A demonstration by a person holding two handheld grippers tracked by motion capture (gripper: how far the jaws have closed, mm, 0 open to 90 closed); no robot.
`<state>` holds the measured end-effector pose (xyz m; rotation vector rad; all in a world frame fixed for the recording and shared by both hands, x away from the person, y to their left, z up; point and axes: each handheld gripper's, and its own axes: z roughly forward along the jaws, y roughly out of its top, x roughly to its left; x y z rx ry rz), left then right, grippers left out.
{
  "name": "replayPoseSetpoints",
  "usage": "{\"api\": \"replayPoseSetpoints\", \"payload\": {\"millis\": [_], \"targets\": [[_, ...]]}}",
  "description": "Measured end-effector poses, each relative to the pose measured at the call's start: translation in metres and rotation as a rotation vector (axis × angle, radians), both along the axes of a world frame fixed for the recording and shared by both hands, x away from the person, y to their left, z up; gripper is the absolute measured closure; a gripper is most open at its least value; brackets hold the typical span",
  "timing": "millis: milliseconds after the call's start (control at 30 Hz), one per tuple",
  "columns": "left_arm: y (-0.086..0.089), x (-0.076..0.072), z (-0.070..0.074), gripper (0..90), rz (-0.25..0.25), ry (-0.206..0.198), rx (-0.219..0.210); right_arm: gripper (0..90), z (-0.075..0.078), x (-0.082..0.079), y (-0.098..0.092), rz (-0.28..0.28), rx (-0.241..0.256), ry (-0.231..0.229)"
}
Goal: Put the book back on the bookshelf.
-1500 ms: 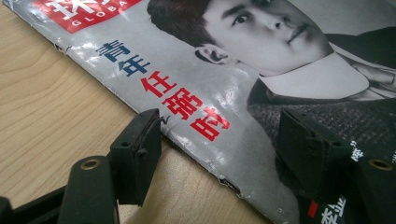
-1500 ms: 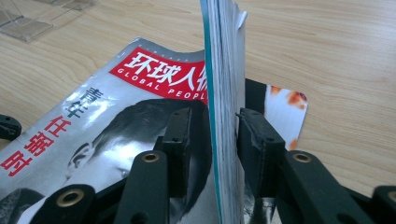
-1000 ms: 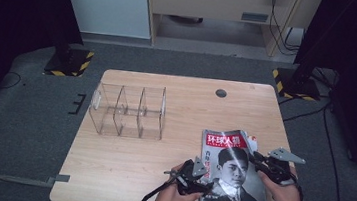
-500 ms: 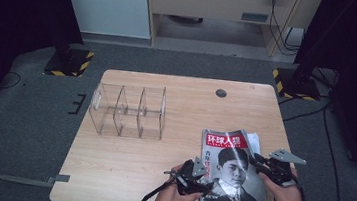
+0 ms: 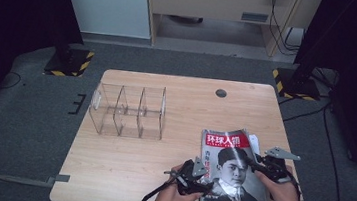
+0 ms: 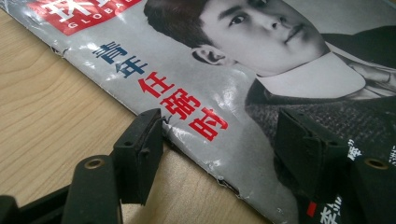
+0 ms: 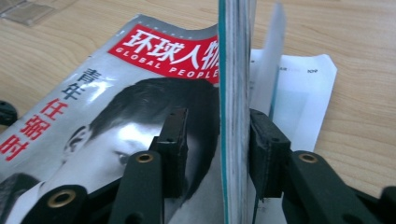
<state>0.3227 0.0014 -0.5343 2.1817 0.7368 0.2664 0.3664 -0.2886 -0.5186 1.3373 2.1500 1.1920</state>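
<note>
Magazine (image 5: 232, 169) flat on bench (image 5: 149, 173), near right front corner, cover up. Left claw (image 5: 208, 176) open, jaws astride magazine's left edge, one over bench, one over cover. Right claw (image 5: 255, 165) at right edge, jaws apart with lifted sheaf of pages standing between them, one pad against pages, other pad clear. Clear organizer (image 5: 127, 110) well apart, left rear.

One magazine (image 5: 232, 166), one clear three-compartment organizer (image 5: 127, 111), two hand-held grippers, left (image 5: 197, 175) and right (image 5: 266, 167), one table (image 5: 129, 170)
</note>
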Motion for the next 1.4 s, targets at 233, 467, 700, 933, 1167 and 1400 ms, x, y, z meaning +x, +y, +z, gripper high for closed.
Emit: {"api": "replayPoseSetpoints", "payload": {"millis": [233,467,700,933,1167,1400], "targets": [[0.000,0.000,0.000,31.9,0.000,0.000,0.000,65.6,0.014,-0.012,0.010,0.060,-0.023,-0.071],[0.000,0.000,0.000,31.9,-0.001,0.000,0.000,58.0,0.003,-0.004,0.016,0.058,-0.035,-0.014],[0.000,0.000,0.000,31.9,0.000,0.000,0.000,54.7,-0.003,0.001,0.016,0.064,-0.070,0.037],[0.000,0.001,0.000,31.9,0.000,0.000,0.000,63.1,-0.005,0.005,0.016,0.042,-0.092,0.069],[0.000,0.001,0.000,31.9,-0.002,0.001,-0.001,80.4,0.000,0.008,0.015,0.043,-0.097,0.062],[-0.002,0.012,-0.001,8.6,-0.069,0.037,0.001,87.4,0.006,0.006,0.017,0.044,-0.059,0.053]]}}
